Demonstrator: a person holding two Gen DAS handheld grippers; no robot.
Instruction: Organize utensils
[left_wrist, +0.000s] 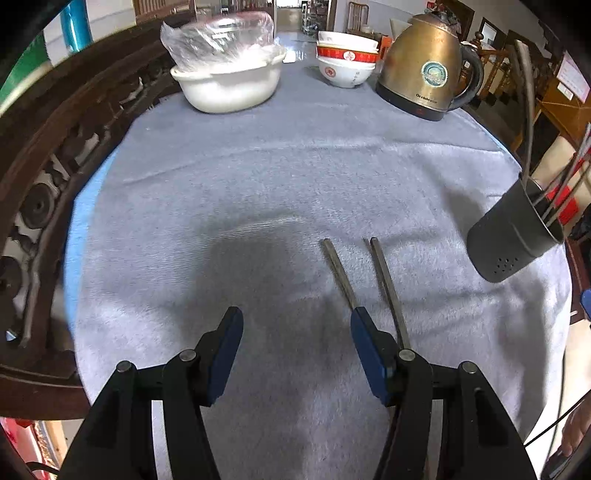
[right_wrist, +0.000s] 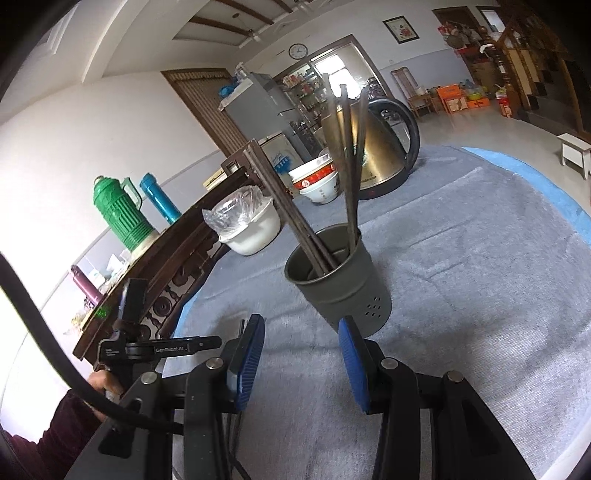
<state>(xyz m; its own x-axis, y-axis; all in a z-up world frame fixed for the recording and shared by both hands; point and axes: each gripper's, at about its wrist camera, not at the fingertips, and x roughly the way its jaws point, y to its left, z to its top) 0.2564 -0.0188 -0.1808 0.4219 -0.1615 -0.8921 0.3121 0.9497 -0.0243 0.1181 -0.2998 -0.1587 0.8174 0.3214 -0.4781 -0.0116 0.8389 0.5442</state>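
Two metal chopsticks (left_wrist: 384, 277) lie side by side on the grey cloth (left_wrist: 258, 177), just ahead of my left gripper's right finger. My left gripper (left_wrist: 297, 321) is open and empty, low over the cloth. A grey metal utensil holder (right_wrist: 338, 273) stands on the cloth with several chopsticks (right_wrist: 295, 210) and a spoon (right_wrist: 341, 147) upright in it; it also shows at the right edge of the left wrist view (left_wrist: 513, 236). My right gripper (right_wrist: 303, 332) is open and empty, just in front of the holder.
A white basin (left_wrist: 229, 83) with a plastic-wrapped bowl, stacked red-and-white bowls (left_wrist: 345, 61) and a brass kettle (left_wrist: 424, 66) stand at the far edge. A carved dark wooden rail (left_wrist: 55, 147) borders the left. Green and blue flasks (right_wrist: 122, 214) stand beyond it.
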